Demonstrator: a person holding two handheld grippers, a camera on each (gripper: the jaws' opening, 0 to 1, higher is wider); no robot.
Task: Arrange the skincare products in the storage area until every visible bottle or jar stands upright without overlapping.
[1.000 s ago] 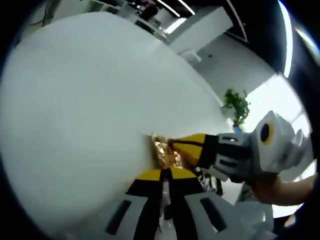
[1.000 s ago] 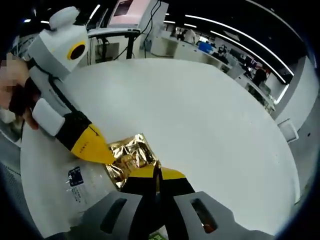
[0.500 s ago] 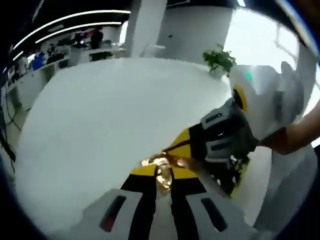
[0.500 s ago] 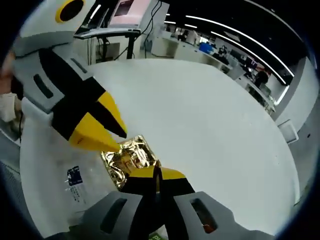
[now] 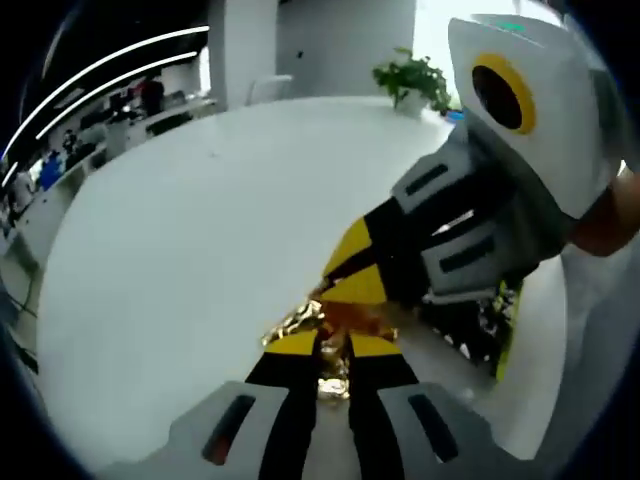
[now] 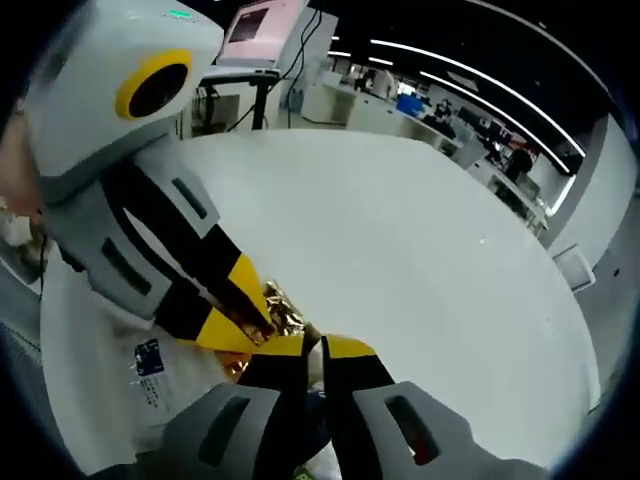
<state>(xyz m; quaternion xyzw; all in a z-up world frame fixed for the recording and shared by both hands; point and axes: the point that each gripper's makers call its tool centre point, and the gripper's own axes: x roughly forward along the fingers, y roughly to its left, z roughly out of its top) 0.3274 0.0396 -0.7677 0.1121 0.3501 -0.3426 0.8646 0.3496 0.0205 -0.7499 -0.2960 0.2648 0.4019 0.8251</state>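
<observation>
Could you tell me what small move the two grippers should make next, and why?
Probably ease the two apart: the left gripper and right gripper both pinch the crumpled gold packet tip to tip on the white table, so a gentle pull might open it.

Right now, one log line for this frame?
both grippers shut on crinkled gold foil packet | left gripper | right gripper | on white round table

Our left gripper (image 5: 334, 352) has yellow-tipped black jaws on pale grey mounts with dark slots. Our right gripper (image 6: 312, 352) matches, and each carries a white housing ringed in yellow, with grey blocks behind.
</observation>
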